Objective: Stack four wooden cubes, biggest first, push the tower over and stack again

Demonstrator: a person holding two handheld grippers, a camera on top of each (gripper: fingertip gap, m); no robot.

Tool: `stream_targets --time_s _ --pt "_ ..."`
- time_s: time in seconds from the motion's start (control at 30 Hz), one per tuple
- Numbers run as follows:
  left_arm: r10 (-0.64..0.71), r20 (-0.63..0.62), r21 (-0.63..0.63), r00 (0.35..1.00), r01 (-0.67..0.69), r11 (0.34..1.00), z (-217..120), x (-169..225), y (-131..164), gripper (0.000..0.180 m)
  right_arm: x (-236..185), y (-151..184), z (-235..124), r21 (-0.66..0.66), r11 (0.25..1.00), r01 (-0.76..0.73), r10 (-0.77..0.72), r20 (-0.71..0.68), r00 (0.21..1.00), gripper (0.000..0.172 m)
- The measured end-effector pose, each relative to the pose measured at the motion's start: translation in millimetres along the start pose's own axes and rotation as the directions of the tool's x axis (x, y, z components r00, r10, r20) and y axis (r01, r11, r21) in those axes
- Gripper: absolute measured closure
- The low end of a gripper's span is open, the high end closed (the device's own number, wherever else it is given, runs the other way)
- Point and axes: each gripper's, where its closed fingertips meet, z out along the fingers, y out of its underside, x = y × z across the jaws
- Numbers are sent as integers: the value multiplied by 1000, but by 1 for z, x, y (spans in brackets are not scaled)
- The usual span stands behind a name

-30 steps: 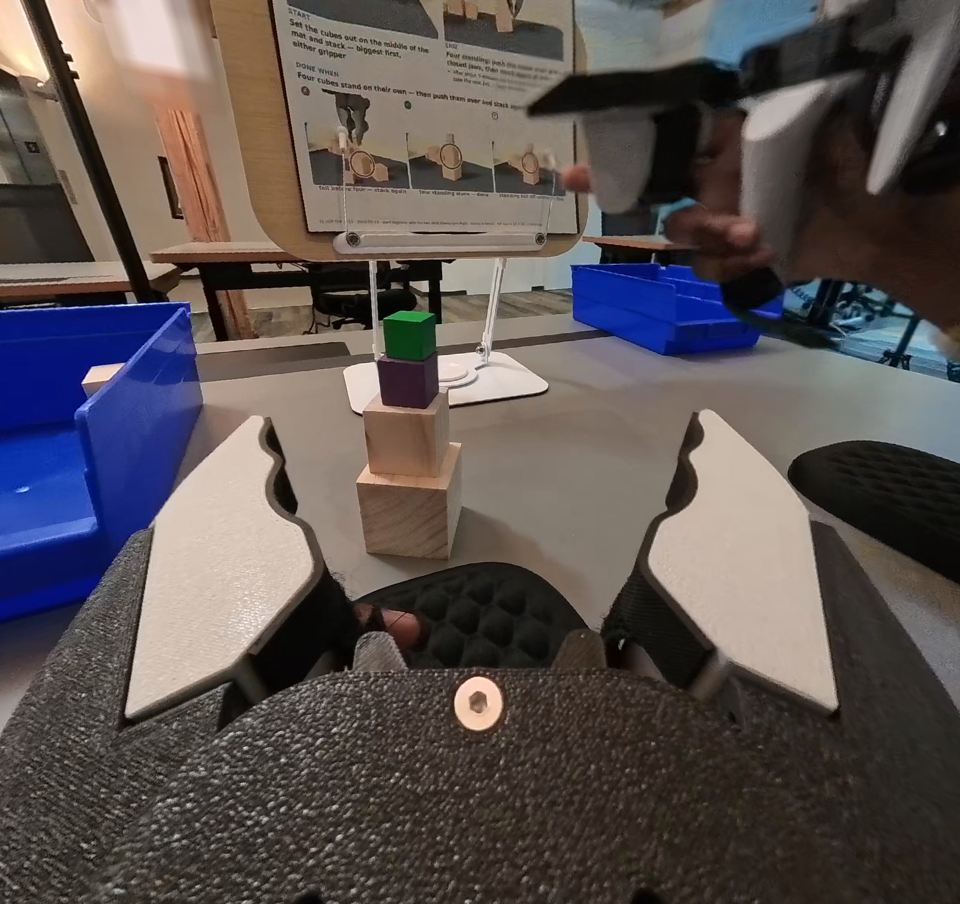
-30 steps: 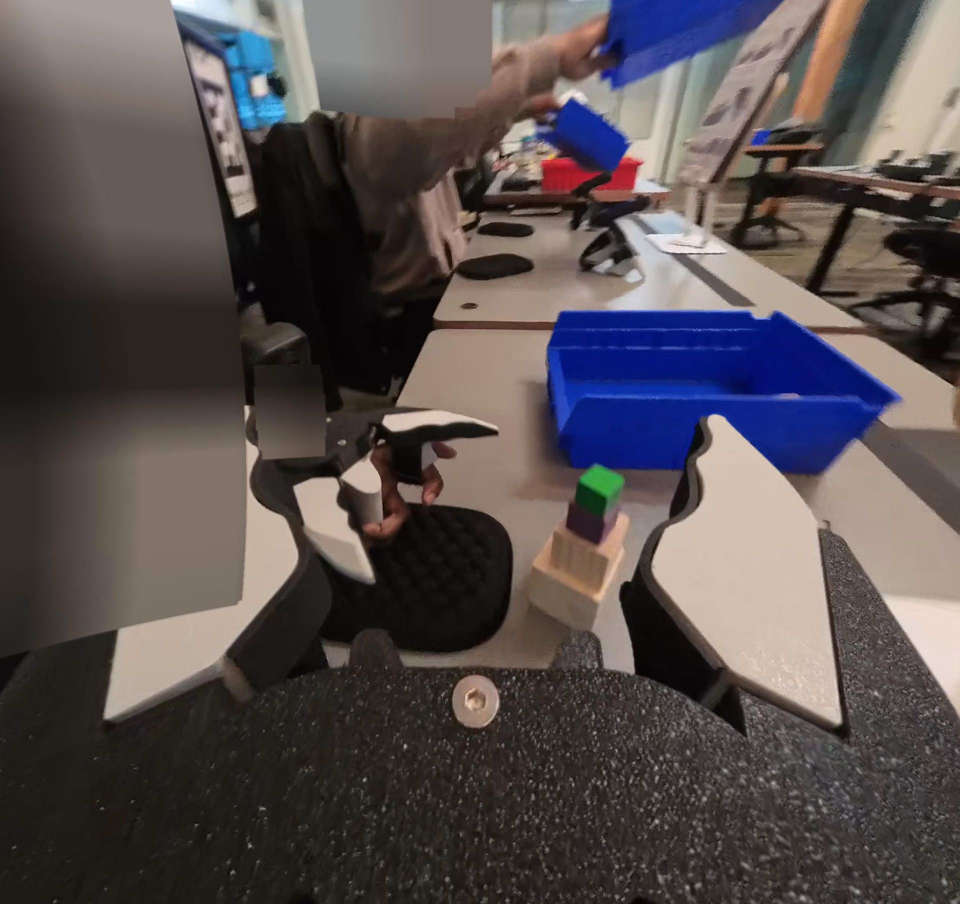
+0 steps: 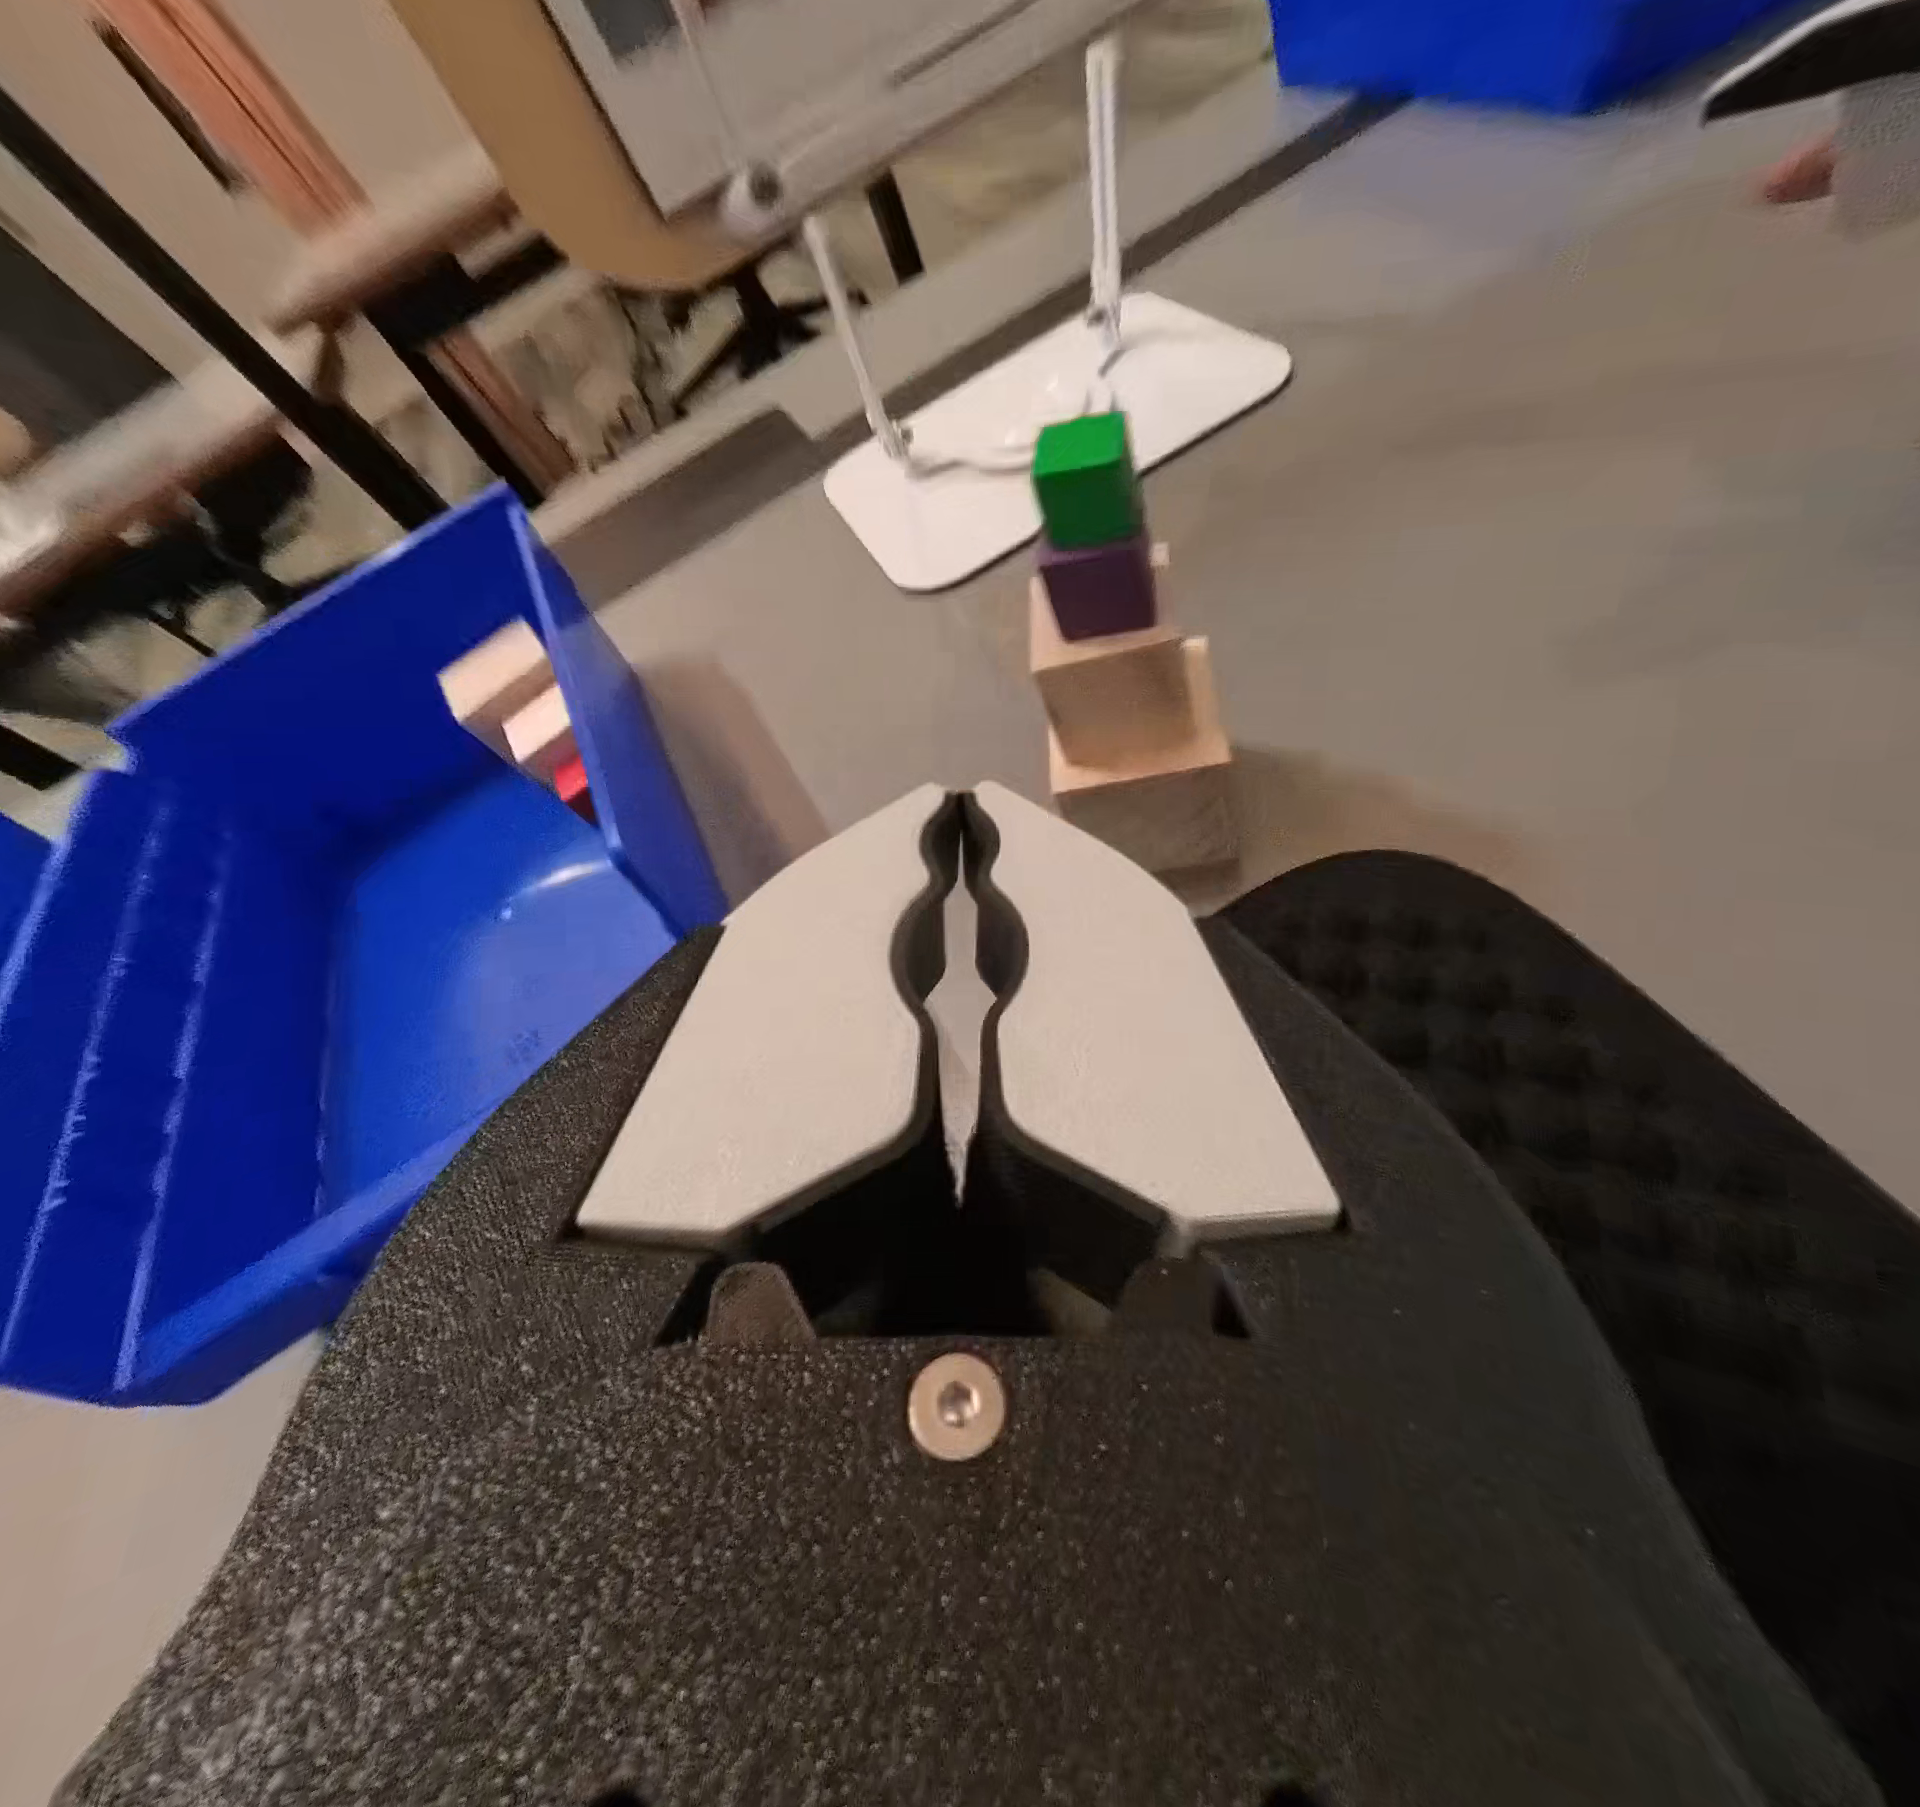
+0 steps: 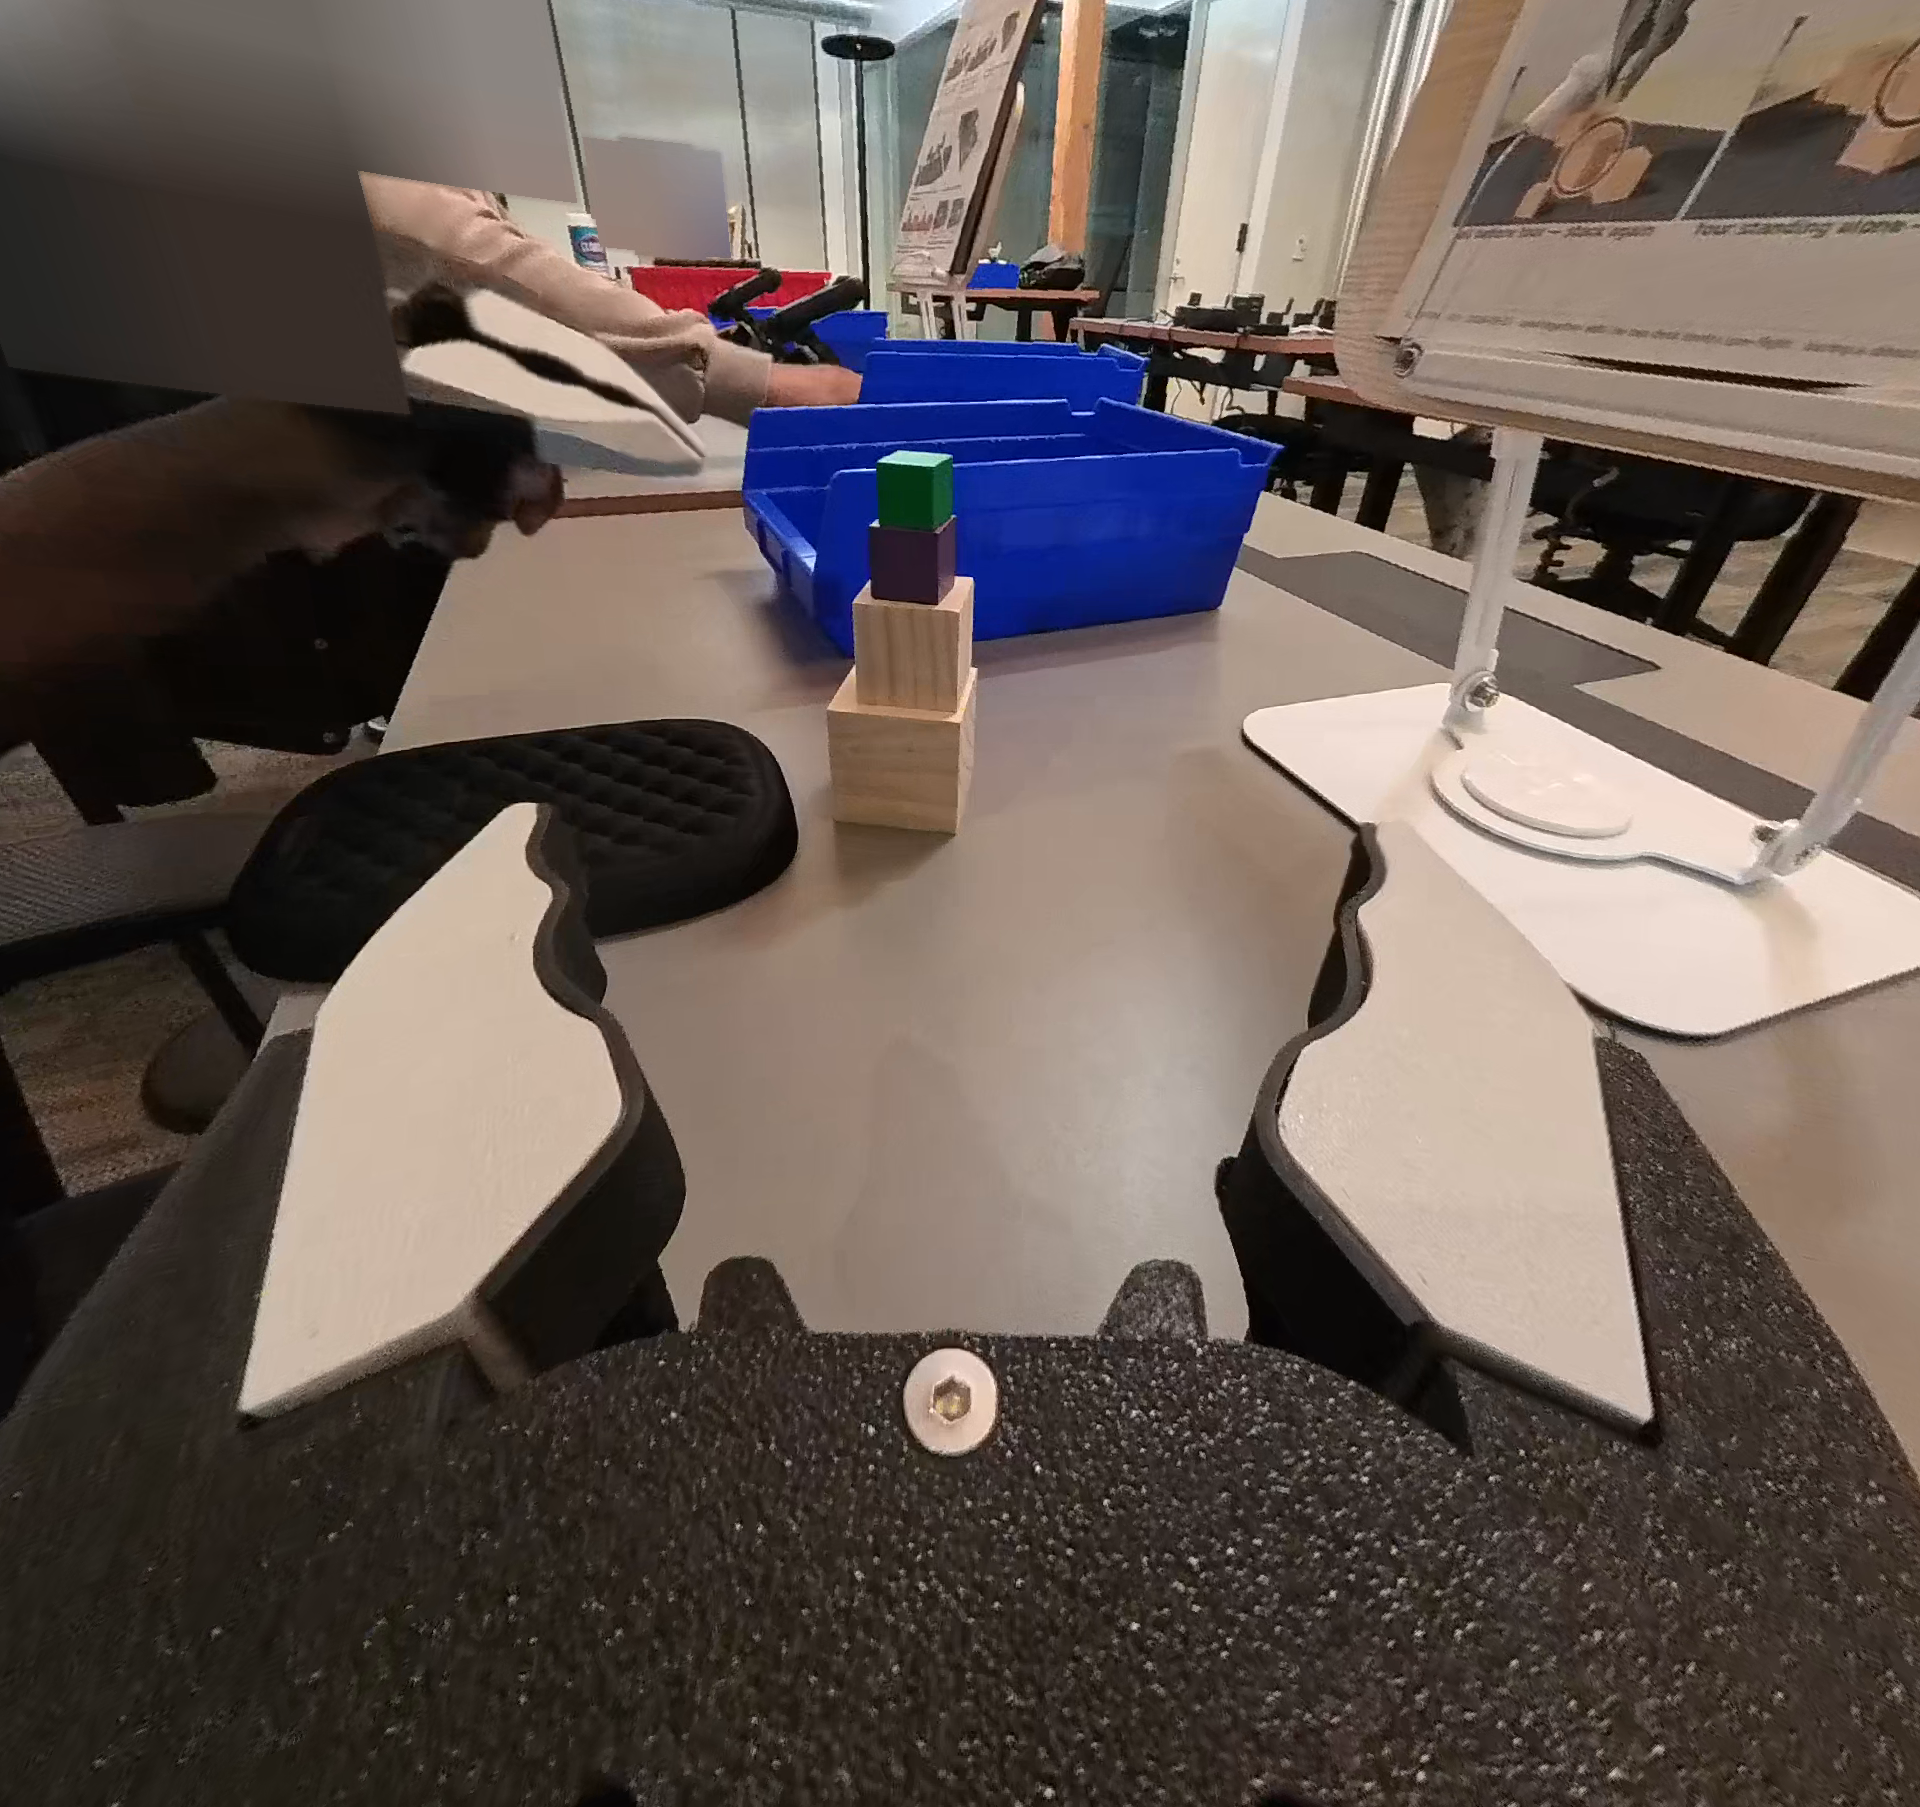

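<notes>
The left gripper [image 3: 961, 801] has its fingers pressed together on nothing, and the right gripper [image 4: 951, 884] is spread wide and empty. Ahead of both, mid-tabletop [image 4: 1091, 926], stands a cube stack [image 4: 906, 656] between the blue bin [image 4: 1039, 531] and the black pad [image 4: 540, 822]. The cubes look light, rigid and easily toppled; flat opposite sides seem the best hold.

We see a four-cube tower [image 4: 906, 656] upright ahead of our right hand-held gripper [image 4: 951, 884]: two wooden cubes, purple, green atop.

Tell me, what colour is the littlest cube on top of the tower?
Green. The top cube sits on a purple one, clearest in the right wrist view.
</notes>
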Motion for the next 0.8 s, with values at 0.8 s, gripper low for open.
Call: stream_targets --time_s 0.8 --pt "47 -170 -152 984 -73 986 102 23 6 180 2 -2 -2 21 999 -47 47 18 999 42"
